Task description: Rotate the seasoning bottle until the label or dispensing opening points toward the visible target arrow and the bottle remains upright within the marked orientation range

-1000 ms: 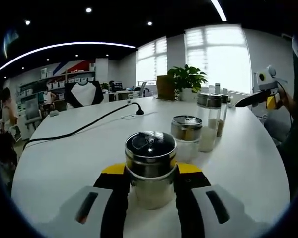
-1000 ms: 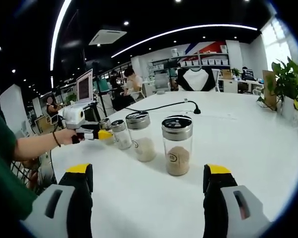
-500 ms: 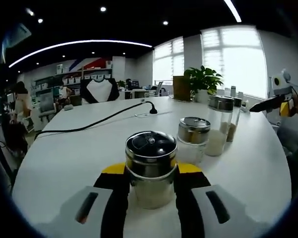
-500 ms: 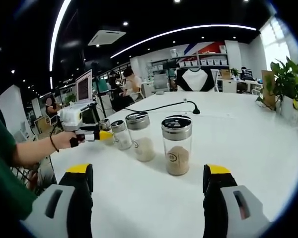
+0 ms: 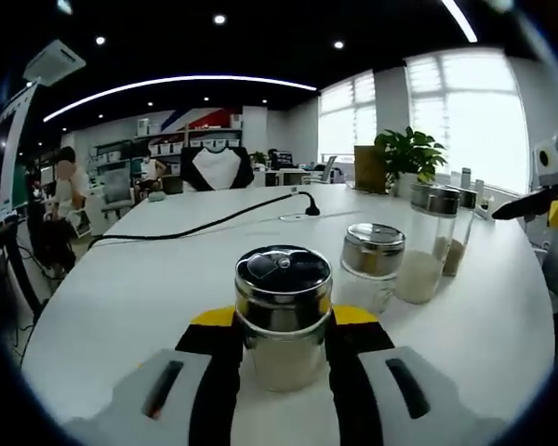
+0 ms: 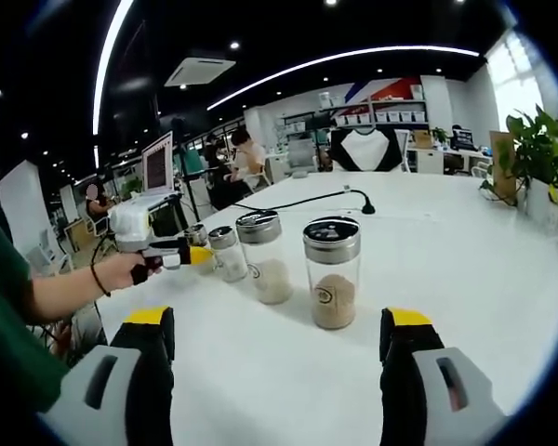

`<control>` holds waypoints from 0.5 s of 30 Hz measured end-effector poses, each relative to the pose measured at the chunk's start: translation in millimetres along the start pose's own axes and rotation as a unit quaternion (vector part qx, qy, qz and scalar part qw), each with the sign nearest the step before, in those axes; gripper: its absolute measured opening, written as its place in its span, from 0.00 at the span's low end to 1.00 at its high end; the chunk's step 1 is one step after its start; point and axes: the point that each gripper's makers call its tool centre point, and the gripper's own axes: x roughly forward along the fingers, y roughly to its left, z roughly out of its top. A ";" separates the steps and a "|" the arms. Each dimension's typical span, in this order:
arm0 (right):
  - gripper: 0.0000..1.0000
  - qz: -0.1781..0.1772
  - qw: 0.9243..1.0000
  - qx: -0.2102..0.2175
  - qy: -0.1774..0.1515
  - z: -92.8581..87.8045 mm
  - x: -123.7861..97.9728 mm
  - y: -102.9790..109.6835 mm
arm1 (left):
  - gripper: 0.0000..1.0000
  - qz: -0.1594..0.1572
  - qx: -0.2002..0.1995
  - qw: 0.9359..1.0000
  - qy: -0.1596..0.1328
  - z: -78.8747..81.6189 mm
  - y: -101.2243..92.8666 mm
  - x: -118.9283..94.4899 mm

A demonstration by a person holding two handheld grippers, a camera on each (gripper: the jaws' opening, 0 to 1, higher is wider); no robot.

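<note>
On the white table (image 5: 121, 297) stands a row of four jars, the seasoning bottle (image 5: 283, 316) at its near end. Your left gripper (image 5: 284, 346) has both jaws closed against that bottle's glass, holding it upright. Your right gripper (image 6: 277, 348) hangs wide open, holding nothing, facing the brown-filled jar (image 6: 332, 272).

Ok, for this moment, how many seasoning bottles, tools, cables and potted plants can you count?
Seasoning bottles: 4
Tools, left tool and right tool: 2
Black cable: 1
Potted plant: 1
Total: 8
</note>
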 end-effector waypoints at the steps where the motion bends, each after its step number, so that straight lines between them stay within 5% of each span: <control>1: 0.93 0.001 1.000 0.000 0.001 0.0 0.4 0.3 | 0.36 0.003 0.000 1.000 0.000 -0.1 0.0 -0.2; 15: 0.93 0.003 1.000 -0.001 0.002 1.2 2.5 1.0 | 0.36 0.056 -0.012 0.998 -0.008 0.3 -0.6 -2.5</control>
